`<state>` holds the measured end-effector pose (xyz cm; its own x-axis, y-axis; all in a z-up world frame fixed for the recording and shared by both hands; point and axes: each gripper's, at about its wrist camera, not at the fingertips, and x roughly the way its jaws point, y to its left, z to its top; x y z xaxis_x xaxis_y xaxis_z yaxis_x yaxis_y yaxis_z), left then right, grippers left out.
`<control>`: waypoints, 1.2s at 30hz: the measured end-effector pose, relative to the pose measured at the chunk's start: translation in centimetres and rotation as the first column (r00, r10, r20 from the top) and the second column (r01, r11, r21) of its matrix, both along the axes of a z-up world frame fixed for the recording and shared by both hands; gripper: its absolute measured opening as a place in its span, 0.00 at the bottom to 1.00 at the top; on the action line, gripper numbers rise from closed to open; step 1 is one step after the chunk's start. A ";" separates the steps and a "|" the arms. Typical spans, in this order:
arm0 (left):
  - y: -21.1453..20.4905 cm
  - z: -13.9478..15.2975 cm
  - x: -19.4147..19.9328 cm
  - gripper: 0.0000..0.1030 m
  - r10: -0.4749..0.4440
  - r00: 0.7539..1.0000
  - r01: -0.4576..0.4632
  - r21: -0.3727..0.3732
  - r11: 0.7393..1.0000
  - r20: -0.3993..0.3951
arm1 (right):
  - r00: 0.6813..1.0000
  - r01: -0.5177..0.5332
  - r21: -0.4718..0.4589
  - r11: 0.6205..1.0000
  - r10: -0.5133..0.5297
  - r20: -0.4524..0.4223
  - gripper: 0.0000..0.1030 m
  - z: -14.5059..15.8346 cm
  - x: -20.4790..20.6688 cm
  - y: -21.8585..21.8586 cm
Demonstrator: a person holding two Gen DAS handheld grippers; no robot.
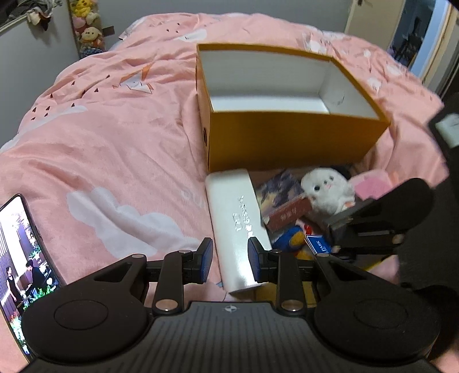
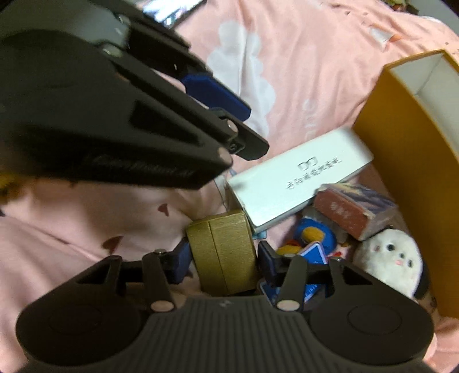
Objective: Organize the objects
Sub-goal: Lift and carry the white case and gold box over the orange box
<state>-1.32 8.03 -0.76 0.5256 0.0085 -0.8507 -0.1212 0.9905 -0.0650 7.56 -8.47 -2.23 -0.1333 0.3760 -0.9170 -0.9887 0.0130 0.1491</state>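
Observation:
My left gripper [image 1: 231, 259] hovers open over the near end of a long white box [image 1: 238, 226] that lies on the pink bedcover [image 1: 114, 143]; its right pad overlaps the box from above. In the right wrist view a small gold box [image 2: 223, 255] sits tilted between the blue pads of my right gripper [image 2: 223, 258], which is shut on it. Beyond stands an open orange box [image 1: 287, 137] with an empty white inside. Between the boxes lie a white plush [image 2: 387, 258], a red-brown book-like box [image 2: 352, 212], a blue and yellow toy [image 2: 312, 232] and a blue card [image 1: 318, 244].
A lit phone [image 1: 20, 258] lies on the bedcover at the near left. A pink item [image 1: 370, 183] rests right of the plush. Stuffed toys [image 1: 86, 25] hang on the far wall, and a doorway [image 1: 416, 37] opens at the far right.

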 end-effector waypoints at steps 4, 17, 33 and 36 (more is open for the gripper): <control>0.5 0.4 0.2 0.33 0.032 0.999 -0.031 -0.048 0.998 0.024 | 0.996 0.083 0.090 0.993 -0.081 -0.027 0.50 3.6 1.9 -2.6; -0.1 -1.0 2.3 0.36 0.022 1.000 -0.023 -0.058 0.998 -0.006 | 0.850 0.517 0.267 0.813 -0.526 -0.043 0.50 4.1 6.6 -4.7; -1.3 -5.0 6.4 0.62 0.001 0.992 -0.003 -0.017 1.000 -0.129 | 0.690 0.724 0.188 0.664 -0.690 -0.219 0.50 -2.4 11.7 -6.9; -1.9 -5.7 7.0 0.65 -0.029 0.984 0.032 0.016 0.999 -0.174 | 0.695 0.719 0.191 0.669 -0.682 -0.227 0.50 -2.2 11.7 -7.3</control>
<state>5.65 6.10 -6.42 0.3697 0.0115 -0.9291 -0.0991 0.9947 -0.0271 19.29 -15.77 -4.45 0.1576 0.6140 -0.7734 -0.6746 0.6389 0.3697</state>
